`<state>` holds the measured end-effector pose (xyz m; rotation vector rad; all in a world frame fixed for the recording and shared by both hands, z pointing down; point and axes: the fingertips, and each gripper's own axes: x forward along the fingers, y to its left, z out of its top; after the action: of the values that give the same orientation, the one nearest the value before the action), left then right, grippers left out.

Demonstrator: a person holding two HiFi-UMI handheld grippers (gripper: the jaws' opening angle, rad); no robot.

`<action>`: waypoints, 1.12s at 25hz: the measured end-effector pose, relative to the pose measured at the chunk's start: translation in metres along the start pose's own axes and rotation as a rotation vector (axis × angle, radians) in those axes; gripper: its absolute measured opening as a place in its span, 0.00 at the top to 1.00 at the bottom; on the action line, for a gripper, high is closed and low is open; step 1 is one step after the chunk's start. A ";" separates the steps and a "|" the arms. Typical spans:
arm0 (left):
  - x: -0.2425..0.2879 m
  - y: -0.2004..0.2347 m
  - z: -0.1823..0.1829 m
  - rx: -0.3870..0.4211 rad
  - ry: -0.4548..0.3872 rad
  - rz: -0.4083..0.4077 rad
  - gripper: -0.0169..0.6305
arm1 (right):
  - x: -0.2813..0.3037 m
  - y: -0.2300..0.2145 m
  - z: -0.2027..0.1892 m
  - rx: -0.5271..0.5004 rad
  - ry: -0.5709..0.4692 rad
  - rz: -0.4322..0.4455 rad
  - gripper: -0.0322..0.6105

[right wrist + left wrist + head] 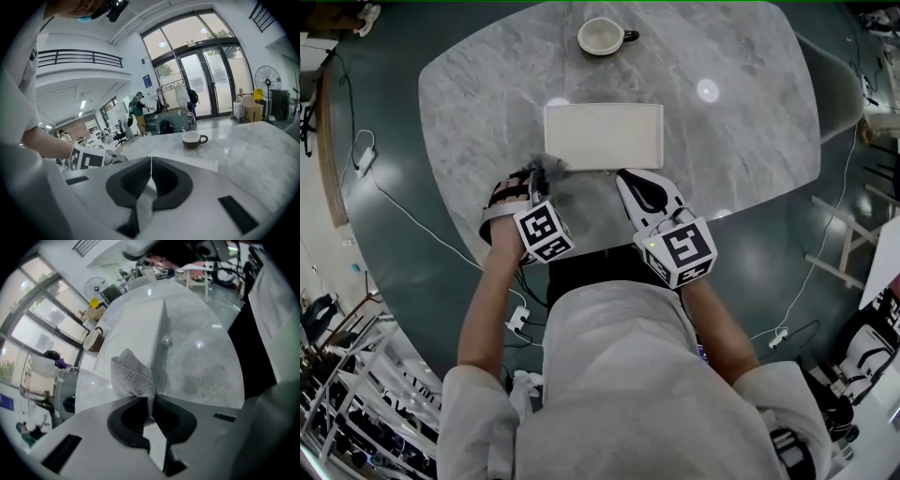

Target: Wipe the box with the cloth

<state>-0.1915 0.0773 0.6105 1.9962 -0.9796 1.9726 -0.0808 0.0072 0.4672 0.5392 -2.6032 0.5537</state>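
We judge the main risk to be that the box, lying flat in the middle of the marble table, slides toward the cup once we press and drag across it, since neither gripper seems to pin it; the cloth could also pull free, as only a narrow fold is pinched. Our left gripper is clamped on that grey cloth, whose loose end stands up at the box's near left corner. Our right gripper has its jaws pressed together on nothing, just beside the box's near edge.
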 end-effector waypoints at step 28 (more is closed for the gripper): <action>-0.035 0.016 0.046 -0.950 -0.254 -0.279 0.92 | -0.018 -0.047 -0.001 0.081 -0.022 -0.041 0.91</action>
<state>-0.1587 0.0509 0.5673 1.6733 -1.2698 0.8364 -0.0440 -0.0267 0.4733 0.6260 -2.5929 0.6455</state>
